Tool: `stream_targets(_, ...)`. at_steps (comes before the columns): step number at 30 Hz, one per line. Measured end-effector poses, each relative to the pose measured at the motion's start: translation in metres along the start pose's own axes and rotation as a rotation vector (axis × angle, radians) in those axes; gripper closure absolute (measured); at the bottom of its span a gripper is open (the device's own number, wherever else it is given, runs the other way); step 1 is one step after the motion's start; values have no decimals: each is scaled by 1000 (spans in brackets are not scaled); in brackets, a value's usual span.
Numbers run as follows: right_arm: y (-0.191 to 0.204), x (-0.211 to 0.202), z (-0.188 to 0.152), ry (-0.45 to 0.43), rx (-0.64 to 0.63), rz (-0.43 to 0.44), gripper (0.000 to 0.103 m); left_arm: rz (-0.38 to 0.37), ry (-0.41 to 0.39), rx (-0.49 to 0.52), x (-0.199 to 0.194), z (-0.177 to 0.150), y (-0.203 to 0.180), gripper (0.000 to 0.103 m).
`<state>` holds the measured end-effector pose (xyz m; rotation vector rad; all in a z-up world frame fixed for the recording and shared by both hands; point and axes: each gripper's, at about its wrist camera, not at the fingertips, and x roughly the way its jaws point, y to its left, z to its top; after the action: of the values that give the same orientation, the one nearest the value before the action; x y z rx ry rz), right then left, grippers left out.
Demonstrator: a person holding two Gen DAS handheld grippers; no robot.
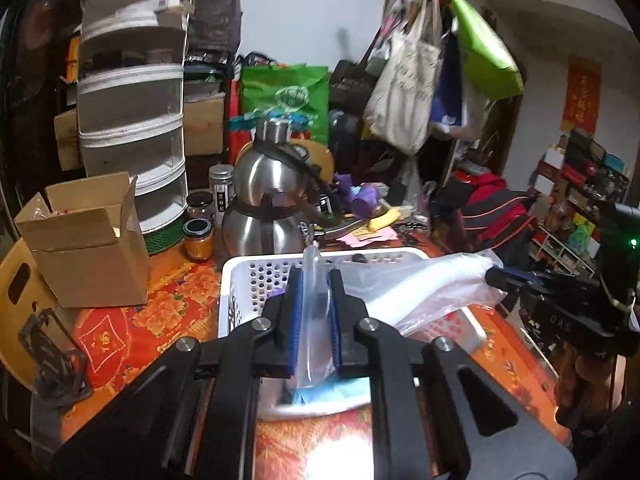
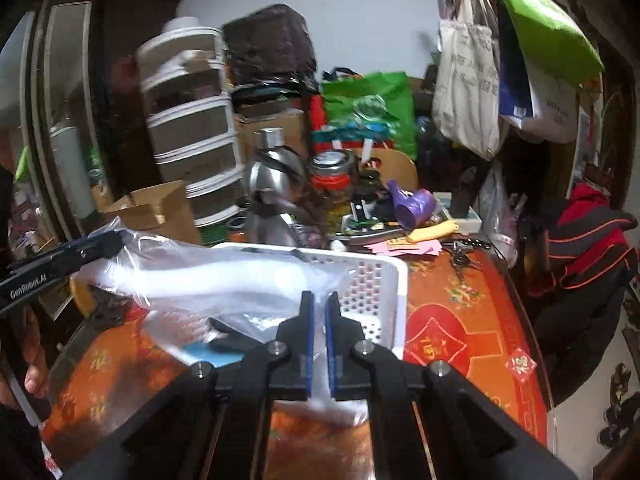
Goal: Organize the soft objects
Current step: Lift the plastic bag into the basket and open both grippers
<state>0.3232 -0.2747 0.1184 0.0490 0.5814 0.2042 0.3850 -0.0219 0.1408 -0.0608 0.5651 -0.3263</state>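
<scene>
A clear plastic bag [image 1: 424, 288] is stretched above a white perforated basket [image 1: 248, 276] on the red floral tablecloth. My left gripper [image 1: 315, 280] is shut on one end of the bag, which stands up between the blue pads. My right gripper [image 2: 319, 300] is shut on the other end of the bag [image 2: 224, 276], over the basket [image 2: 376, 280]. In the left wrist view the right gripper [image 1: 496, 276] shows at the right, pinching the bag. In the right wrist view the left gripper [image 2: 116, 240] shows at the left. Something blue and something dark lie under the bag [image 2: 212, 350].
A steel gourd-shaped flask [image 1: 268, 196], jars [image 1: 198, 240], an open cardboard box [image 1: 84, 240] and a white tiered rack [image 1: 132, 92] stand behind the basket. A purple toy [image 2: 414, 204], a yellow cloth [image 2: 434, 232] and pink papers lie at the back right. Bags hang on a coat stand [image 1: 416, 72].
</scene>
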Motion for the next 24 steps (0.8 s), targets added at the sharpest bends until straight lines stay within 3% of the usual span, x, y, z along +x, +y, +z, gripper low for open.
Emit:
stream_targets(6, -9, 50, 4, 49, -20, -54, 100, 46, 82, -8, 60, -1, 1, 92)
stream_targets(14, -19, 91, -12, 107, -18, -92, 100, 75, 144, -20, 96, -25, 5, 92)
stream_targets(16, -21, 96, -16, 112, -10, -93, 97, 90, 146, -24, 96, -31, 7, 85)
stream_targets(17, -22, 97, -18, 116, 1, -87, 96, 110, 141, -19, 96, -34, 9, 69)
stream_targets(18, -25, 98, -19, 120, 20, -80, 95, 132, 129, -15, 94, -37, 10, 39)
stream_targets(19, -27, 97, -20, 120, 36, -71, 84, 155, 108, -6, 90, -39, 11, 23)
stream_targets(20, -29, 95, -21, 118, 47, -71, 57, 181, 75, 7, 84, -41, 10, 4)
stream_targets(22, -28, 89, -21, 97, 36, -95, 22, 213, 30, 28, 74, -43, 10, 1)
stream_targets(23, -27, 86, -22, 79, 21, -102, 14, 221, 29, 32, 71, -43, 10, 1)
stream_targets(24, -28, 82, -22, 76, 22, -103, 14, 216, 41, 29, 71, -44, 11, 0)
